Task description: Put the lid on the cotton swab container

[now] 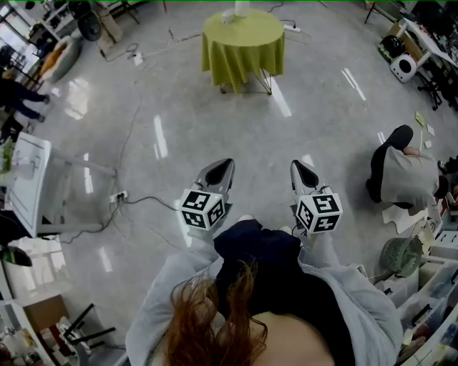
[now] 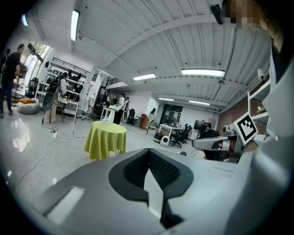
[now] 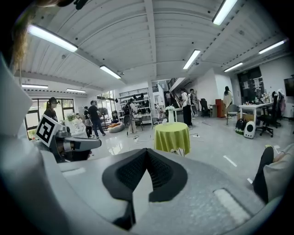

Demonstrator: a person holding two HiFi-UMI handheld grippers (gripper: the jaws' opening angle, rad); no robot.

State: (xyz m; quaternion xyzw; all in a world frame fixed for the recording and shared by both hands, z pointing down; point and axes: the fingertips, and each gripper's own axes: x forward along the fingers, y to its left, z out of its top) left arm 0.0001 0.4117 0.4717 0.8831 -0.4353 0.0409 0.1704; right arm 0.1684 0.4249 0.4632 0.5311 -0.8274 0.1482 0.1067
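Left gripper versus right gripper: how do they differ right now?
Aim: the left gripper angles its tip rightward and the right gripper angles leftward, so they converge.
Sightline: the green-clothed table sits left of the left gripper's jaw tips in its view, but right of the right gripper's in its view.
Shared: both are shut on nothing, well short of the table.

Left tool [image 1: 226, 165] and right tool [image 1: 298, 166] out in front, side by side, tips pointing ahead, jaws closed on nothing. Far ahead, well apart, round desk [image 1: 243, 51] draped in yellow-green cloth, something white [image 1: 242, 8] on top, too small to tell. Glossy floor [image 1: 207, 121] between. At right, crouched person [image 1: 405, 176] in grey.
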